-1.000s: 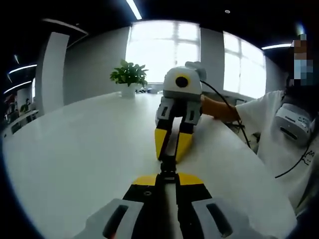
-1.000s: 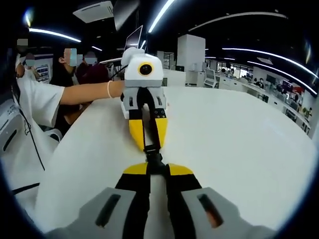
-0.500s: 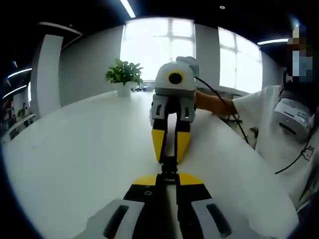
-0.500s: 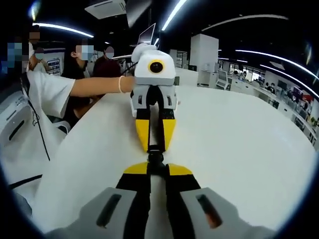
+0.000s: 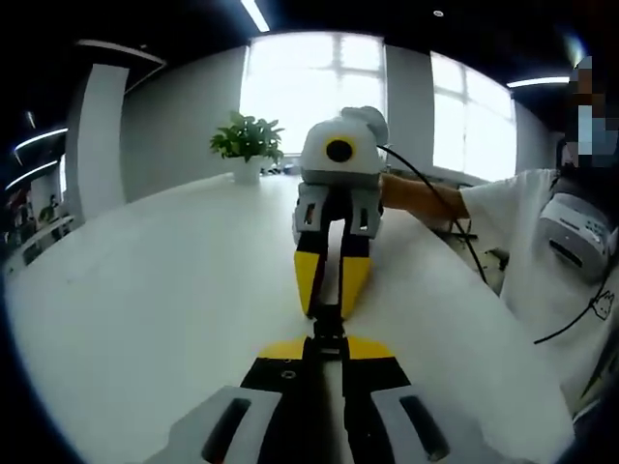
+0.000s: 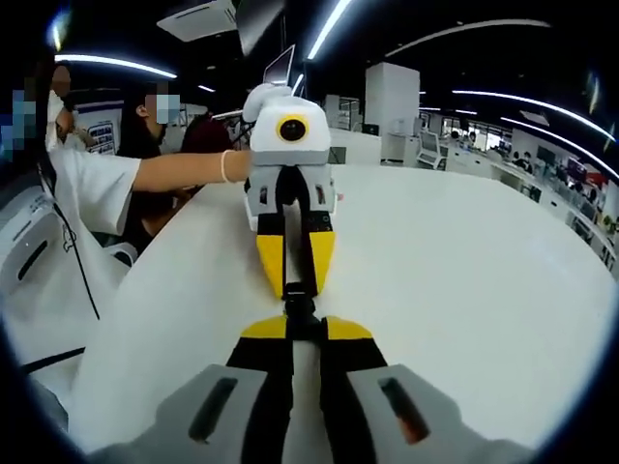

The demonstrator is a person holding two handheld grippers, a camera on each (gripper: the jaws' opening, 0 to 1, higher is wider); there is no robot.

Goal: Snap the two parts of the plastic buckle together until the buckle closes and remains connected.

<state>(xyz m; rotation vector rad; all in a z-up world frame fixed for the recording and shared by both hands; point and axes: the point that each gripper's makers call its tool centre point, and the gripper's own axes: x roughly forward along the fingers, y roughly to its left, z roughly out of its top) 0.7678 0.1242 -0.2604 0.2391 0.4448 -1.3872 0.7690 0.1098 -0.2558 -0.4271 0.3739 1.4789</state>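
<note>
Left gripper (image 5: 326, 346): in the left gripper view its black jaws with yellow tips rise from the bottom and stand narrow, closed on one end of the buckle. In the right gripper view (image 6: 295, 285) it faces the camera, yellow tips pointing down toward the table, pinched on the far end of the buckle.
Right gripper (image 6: 300, 327): jaws narrow, clamped on the near end of the buckle in the right gripper view. In the left gripper view (image 5: 326, 307) it comes in from ahead, tips meeting the left gripper's tips over the buckle.
Buckle (image 5: 326, 327): small and black, held between the two pairs of yellow tips, just above the table; also seen in the right gripper view (image 6: 299, 307). Its two parts lie in line and touching; whether they are latched, I cannot tell.
Table (image 5: 145, 290): white, broad, bare around the grippers; in the right gripper view (image 6: 464, 280) it stretches to the right.
Plant (image 5: 248, 140): green, in a white pot at the far edge of the table, left of the right gripper, before the bright windows (image 5: 314, 92).
Person (image 5: 542, 242): white sleeve at the right of the left gripper view, arm reaching to the right gripper; in the right gripper view the arm (image 6: 184, 172) with a wristband reaches the left gripper.
</note>
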